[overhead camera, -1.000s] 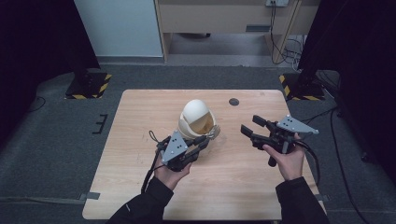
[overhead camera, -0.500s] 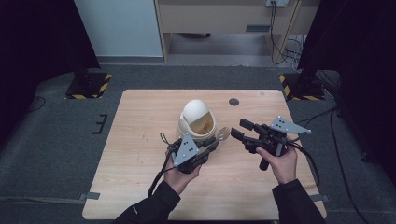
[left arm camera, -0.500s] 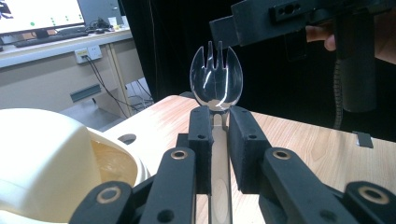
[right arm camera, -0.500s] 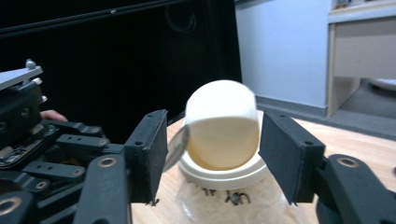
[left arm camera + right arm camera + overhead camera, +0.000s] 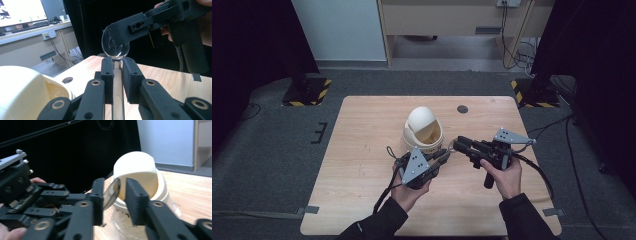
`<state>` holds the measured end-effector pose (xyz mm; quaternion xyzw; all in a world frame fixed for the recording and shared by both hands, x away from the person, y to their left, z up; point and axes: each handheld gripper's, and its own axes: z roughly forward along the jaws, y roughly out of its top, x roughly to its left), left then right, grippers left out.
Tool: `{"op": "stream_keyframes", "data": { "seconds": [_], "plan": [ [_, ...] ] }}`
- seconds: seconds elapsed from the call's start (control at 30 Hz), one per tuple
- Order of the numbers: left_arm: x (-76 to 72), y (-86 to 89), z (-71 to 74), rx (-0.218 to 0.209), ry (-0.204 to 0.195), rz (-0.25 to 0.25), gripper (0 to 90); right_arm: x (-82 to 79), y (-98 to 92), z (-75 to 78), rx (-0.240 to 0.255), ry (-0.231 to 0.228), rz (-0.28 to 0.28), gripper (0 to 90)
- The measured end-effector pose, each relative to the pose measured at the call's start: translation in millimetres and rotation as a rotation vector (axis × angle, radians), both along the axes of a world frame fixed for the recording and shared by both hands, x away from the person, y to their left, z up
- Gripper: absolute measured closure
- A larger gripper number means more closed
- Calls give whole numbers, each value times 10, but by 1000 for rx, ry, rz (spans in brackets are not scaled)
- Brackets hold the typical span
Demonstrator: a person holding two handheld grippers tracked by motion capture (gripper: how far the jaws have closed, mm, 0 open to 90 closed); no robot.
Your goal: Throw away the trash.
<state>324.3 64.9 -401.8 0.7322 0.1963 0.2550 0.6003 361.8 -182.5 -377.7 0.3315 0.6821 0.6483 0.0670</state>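
Observation:
A clear plastic spoon (image 5: 115,47) stands up from my left gripper (image 5: 117,61), which is shut on its thin handle. In the high view this gripper (image 5: 444,155) lies just in front of a cream bin (image 5: 423,129) with a domed swing lid. My right gripper (image 5: 113,186) reaches in from the right, and its jaws have just been closing around the spoon's bowl (image 5: 111,193). The bowl rests against one pad, and a gap shows at the other. In the high view the right gripper (image 5: 458,143) meets the left one tip to tip.
The wooden table (image 5: 362,150) has a small round hole (image 5: 462,109) behind the bin. Crinkled clear plastic (image 5: 122,222) lies at the bin's base. Cables trail from both grippers toward the near edge. Dark floor surrounds the table.
My right gripper has moved left toward the left gripper, and its jaws have narrowed around the spoon's bowl. The left gripper has stayed roughly in place, still holding the spoon.

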Motion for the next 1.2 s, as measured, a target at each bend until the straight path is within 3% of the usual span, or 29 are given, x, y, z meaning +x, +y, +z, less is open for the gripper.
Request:
{"op": "stream_keyframes", "data": {
  "seconds": [0.13,0.23,0.5,0.83,0.9,0.93,0.97,1.0,1.2],
  "plan": [
    [6,-6,-20,1,17,-6,795,-8,1,-17,13,9,20,835],
    [16,-3,-28,-7,32,-13,790,-12,-4,-10,17,8,23,842],
    [17,154,-31,-30,83,8,636,-9,-112,59,10,-35,-17,844],
    [34,722,-234,6,155,129,469,-1,-275,164,1,-102,-96,844],
    [37,870,-310,22,183,159,453,0,-289,172,-1,-108,-102,844],
    [40,1031,-395,46,218,195,436,5,-310,185,1,-116,-110,845],
    [40,1031,-395,46,218,195,423,5,-310,185,1,-116,-110,845],
    [43,1182,-477,70,248,230,407,17,-327,202,1,-125,-123,844],
    [67,1472,-676,104,319,298,289,66,-342,315,-4,-162,-154,845]
  ]
}}
